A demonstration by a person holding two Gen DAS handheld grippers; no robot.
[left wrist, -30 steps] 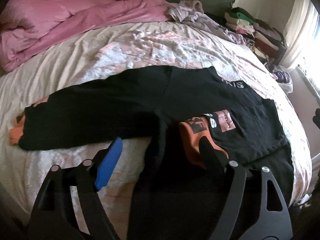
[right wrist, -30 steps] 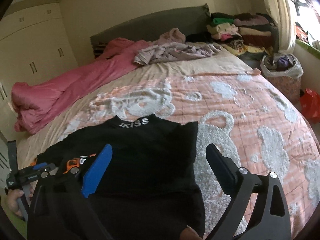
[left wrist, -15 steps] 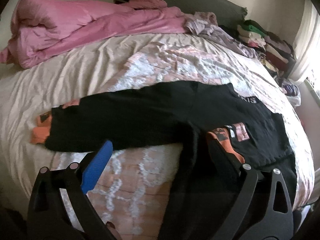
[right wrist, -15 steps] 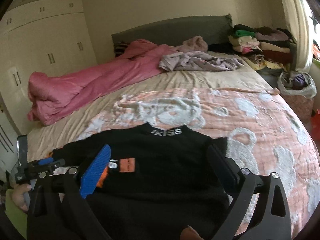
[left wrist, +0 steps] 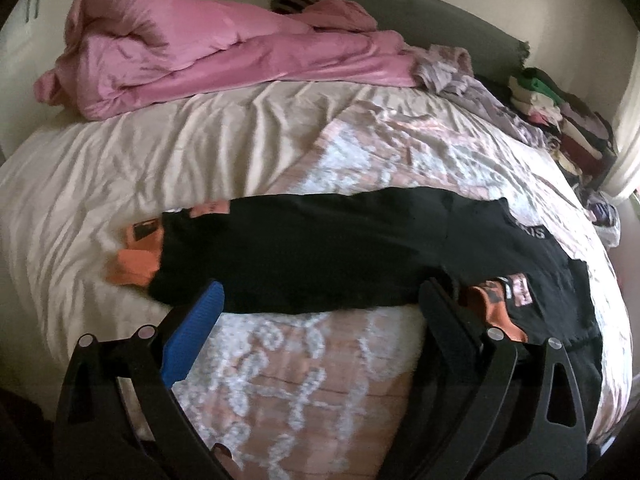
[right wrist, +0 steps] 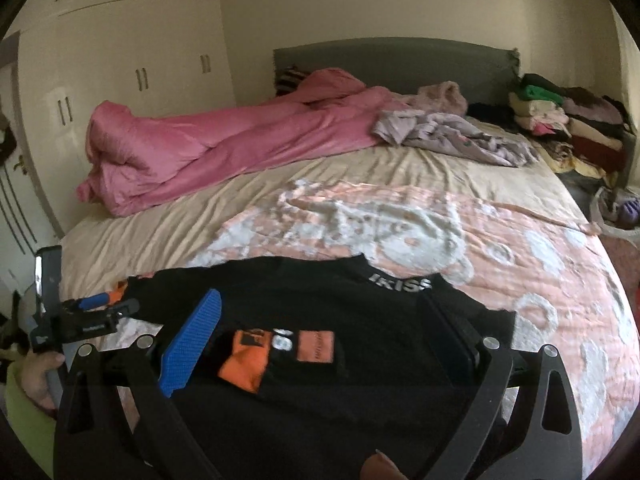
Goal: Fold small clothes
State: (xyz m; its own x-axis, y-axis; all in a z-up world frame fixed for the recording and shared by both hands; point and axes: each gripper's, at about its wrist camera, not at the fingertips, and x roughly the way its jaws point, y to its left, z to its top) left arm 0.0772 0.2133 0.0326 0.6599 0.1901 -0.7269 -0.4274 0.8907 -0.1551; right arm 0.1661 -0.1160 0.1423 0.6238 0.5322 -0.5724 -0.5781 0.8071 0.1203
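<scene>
A black long-sleeved top [left wrist: 320, 256] with orange cuffs lies on the bed, collar lettering toward the far right [right wrist: 400, 286]. One sleeve stretches left and ends in an orange cuff [left wrist: 136, 264]. The other orange cuff [right wrist: 244, 360] is folded onto the chest beside an orange patch [right wrist: 316, 346]. My left gripper [left wrist: 320, 300] is open and empty, just above the stretched sleeve's near edge. It also shows at the left edge of the right wrist view [right wrist: 100, 308]. My right gripper [right wrist: 324, 320] is open and empty above the top's chest.
A crumpled pink duvet [left wrist: 208, 52] lies along the far side of the bed. Loose lilac clothes [right wrist: 452, 136] lie near the headboard. A stack of folded clothes [right wrist: 568, 120] stands at the far right. A white wardrobe [right wrist: 120, 80] stands at the left.
Both grippers have drawn back and swung left, still open and empty. The folded sleeve stays on the chest. The stretched left sleeve now lies between my left fingers.
</scene>
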